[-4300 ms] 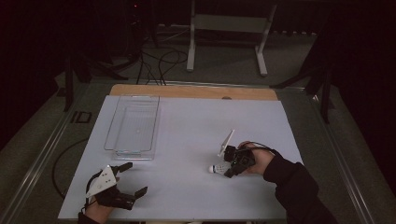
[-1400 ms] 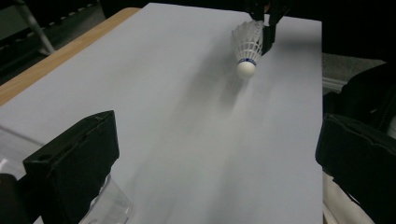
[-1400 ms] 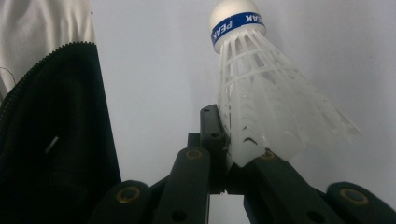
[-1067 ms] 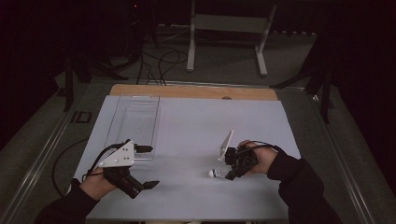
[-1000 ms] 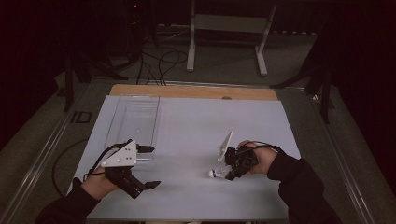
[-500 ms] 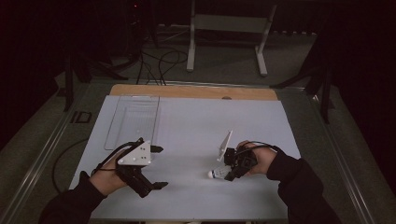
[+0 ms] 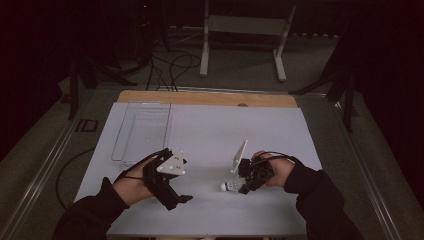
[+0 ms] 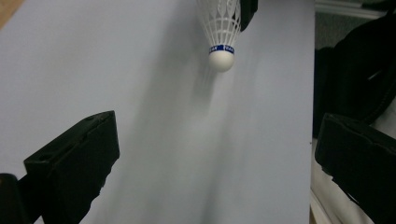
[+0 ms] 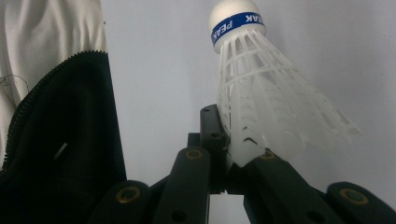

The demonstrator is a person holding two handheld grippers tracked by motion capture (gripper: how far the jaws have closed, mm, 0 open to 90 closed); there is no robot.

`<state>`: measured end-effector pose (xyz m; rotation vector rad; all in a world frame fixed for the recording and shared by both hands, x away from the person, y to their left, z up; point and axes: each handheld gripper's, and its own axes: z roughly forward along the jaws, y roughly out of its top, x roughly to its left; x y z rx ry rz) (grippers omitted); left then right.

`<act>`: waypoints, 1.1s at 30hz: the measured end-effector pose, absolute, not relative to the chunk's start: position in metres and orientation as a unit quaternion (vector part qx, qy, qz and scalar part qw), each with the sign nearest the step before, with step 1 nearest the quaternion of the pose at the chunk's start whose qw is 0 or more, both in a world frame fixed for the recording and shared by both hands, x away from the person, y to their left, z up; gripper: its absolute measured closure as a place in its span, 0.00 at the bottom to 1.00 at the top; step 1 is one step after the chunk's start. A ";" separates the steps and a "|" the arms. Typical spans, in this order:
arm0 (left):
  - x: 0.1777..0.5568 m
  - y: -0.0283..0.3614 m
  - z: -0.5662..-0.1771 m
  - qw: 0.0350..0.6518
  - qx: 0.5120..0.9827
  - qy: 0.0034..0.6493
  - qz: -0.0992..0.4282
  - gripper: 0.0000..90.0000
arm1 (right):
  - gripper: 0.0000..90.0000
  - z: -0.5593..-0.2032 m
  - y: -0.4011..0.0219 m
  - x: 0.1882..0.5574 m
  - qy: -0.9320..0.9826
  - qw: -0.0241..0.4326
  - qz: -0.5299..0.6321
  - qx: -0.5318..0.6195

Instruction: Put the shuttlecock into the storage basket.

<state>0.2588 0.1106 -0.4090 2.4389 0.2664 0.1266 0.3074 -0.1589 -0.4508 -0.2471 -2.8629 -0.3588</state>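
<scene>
Clear plastic tray [image 7: 142,131] sits far left on the white table sheet [image 7: 210,125]. Left gripper [image 7: 175,192] is just in front of it, low over the sheet, jaws wide apart with nothing between them, aimed right toward the shuttlecock. Shuttlecock [image 7: 231,186] is right of centre, cork end pointing left, white with a blue band. Right gripper [image 7: 245,186] is clamped on the rim of its skirt, jaws pinched together.
</scene>
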 end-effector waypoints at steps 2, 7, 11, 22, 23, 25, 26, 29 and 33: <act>0.261 0.106 -0.411 0.328 0.938 0.107 0.041 0.00 | 1.00 -0.451 -0.159 0.307 -0.981 0.122 -0.125 -0.082; 0.261 0.096 -0.414 0.312 0.943 0.108 0.040 0.00 | 1.00 -0.450 -0.158 0.307 -0.980 0.123 -0.130 -0.086; 0.262 0.088 -0.417 0.305 0.945 0.118 0.031 0.00 | 1.00 -0.450 -0.157 0.307 -0.979 0.122 -0.134 -0.088; 0.266 0.070 -0.420 0.298 0.947 0.121 0.015 0.03 | 1.00 -0.451 -0.157 0.305 -0.978 0.125 -0.145 -0.086; 0.267 0.069 -0.421 0.298 0.947 0.120 0.013 0.03 | 0.99 -0.451 -0.157 0.305 -0.977 0.126 -0.147 -0.087; 0.267 0.065 -0.422 0.298 0.947 0.119 0.012 0.04 | 1.00 -0.451 -0.158 0.305 -0.977 0.126 -0.148 -0.086; 0.268 0.064 -0.423 0.298 0.947 0.119 0.011 0.04 | 1.00 -0.451 -0.158 0.306 -0.977 0.126 -0.149 -0.087; 0.268 0.060 -0.425 0.299 0.947 0.115 0.006 0.06 | 1.00 -0.450 -0.158 0.306 -0.976 0.126 -0.153 -0.086; 0.270 0.057 -0.428 0.300 0.947 0.112 -0.008 0.11 | 1.00 -0.449 -0.159 0.306 -0.976 0.124 -0.156 -0.085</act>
